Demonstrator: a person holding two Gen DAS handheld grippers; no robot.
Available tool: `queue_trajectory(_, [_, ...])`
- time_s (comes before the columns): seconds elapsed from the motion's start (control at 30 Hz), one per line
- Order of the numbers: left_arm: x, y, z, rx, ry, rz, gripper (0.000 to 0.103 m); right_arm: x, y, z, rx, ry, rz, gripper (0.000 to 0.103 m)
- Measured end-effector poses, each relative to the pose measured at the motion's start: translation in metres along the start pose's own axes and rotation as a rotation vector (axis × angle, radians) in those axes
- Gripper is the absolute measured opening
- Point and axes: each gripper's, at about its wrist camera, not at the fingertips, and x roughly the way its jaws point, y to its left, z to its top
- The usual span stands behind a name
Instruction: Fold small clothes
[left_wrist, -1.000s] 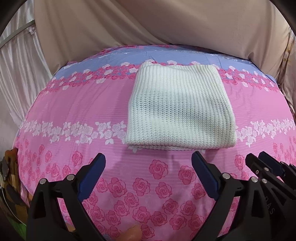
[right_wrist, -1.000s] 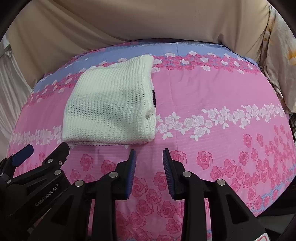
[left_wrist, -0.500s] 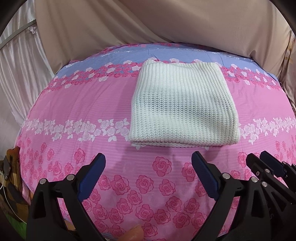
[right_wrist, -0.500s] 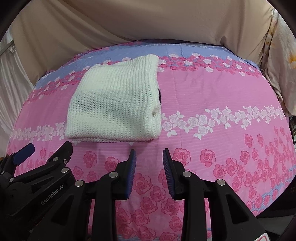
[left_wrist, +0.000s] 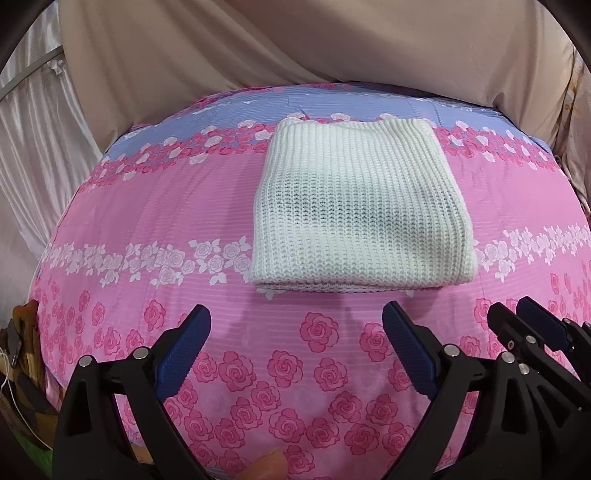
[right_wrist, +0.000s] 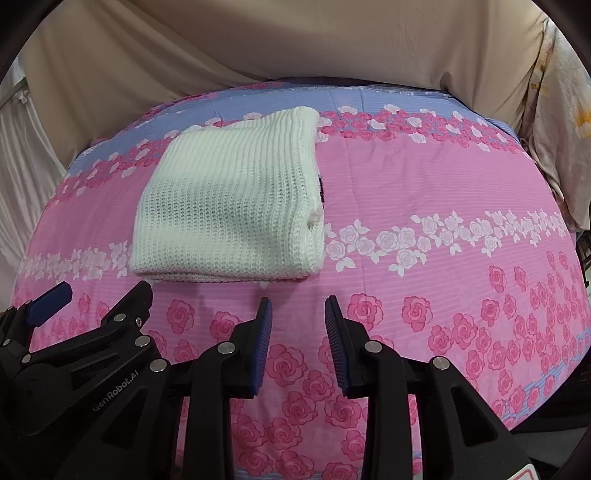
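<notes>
The folded cream ribbed-knit garment (left_wrist: 360, 206) stays put on the pink rose-print bedspread (left_wrist: 155, 206); nearer than it, left gripper (left_wrist: 295, 328) jaws remain wide, right gripper (right_wrist: 298, 317) jaws narrow, both empty.

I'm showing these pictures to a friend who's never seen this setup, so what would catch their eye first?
The folded white knit sweater, lying flat toward the far side of the pink rose-print bedsheet. Next, the two black grippers with blue pads at the near edge, both empty: the left gripper gapes wide, the right gripper stands narrowly open.
</notes>
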Motion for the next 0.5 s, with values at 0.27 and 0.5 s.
queue_trajectory(0.27, [-0.0001, -0.0015, 0.0007, 0.003, 0.0, 0.002, 0.092, -0.0004, 0.0001, 0.0, 0.004, -0.002, -0.007, 0.031])
queue_trajectory(0.5, [0.0016, -0.0011, 0.0024, 0.003, 0.002, 0.004, 0.092, -0.0008, 0.0009, 0.0, 0.002, -0.002, -0.011, 0.031])
